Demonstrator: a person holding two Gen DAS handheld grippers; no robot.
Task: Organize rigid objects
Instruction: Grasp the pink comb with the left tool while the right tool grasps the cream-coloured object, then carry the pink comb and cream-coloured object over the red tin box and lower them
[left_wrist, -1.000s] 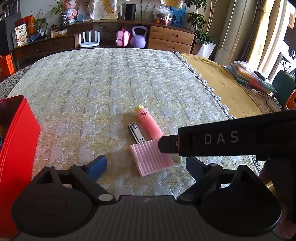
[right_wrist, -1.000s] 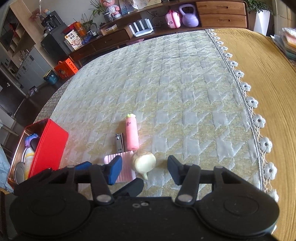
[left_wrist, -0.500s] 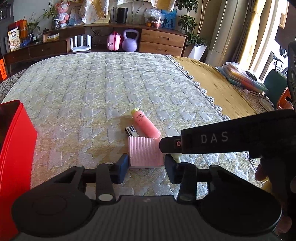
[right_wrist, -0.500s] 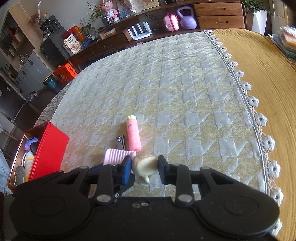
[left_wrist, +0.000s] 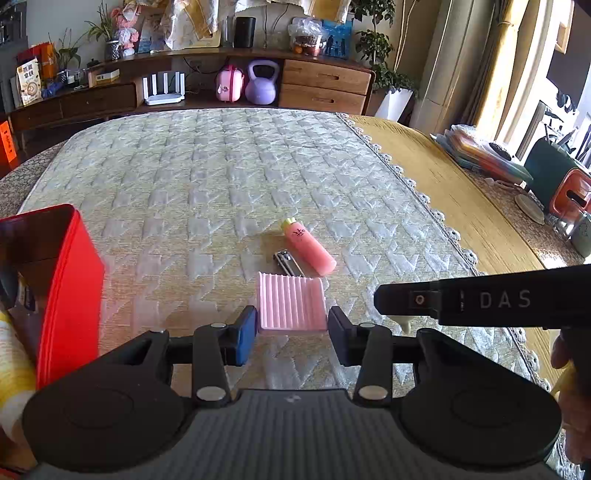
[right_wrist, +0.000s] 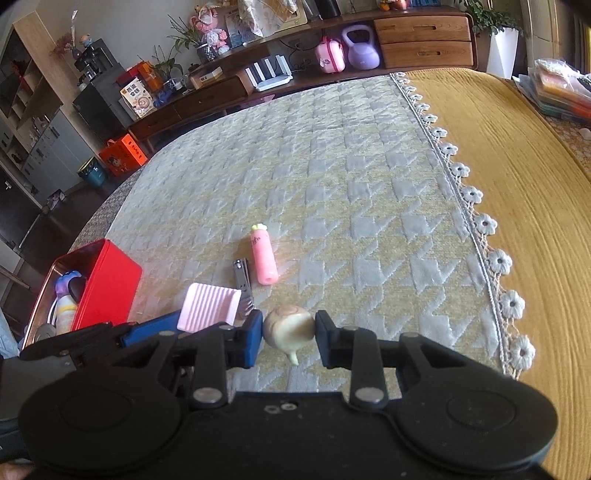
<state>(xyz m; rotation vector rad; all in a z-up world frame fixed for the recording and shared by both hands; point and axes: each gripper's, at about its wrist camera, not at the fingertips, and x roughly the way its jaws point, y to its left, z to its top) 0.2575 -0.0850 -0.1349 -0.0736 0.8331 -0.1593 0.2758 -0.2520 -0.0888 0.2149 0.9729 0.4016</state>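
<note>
So a second back both claws were wide open over the stuff; both have since closed in. The left claw (left_wrist: 291, 332) is clamped on the near edge of the pink ridged tray (left_wrist: 291, 301), pads on either side. The right claw (right_wrist: 289, 339) is pinched narrow around the little cream bulb-shaped thing (right_wrist: 289, 326). The nail clipper (left_wrist: 288, 261) and pink tube (left_wrist: 309, 246) lie on the quilted bed cover (left_wrist: 221, 177) just past the tray, red box (left_wrist: 70, 288) off left.
</note>
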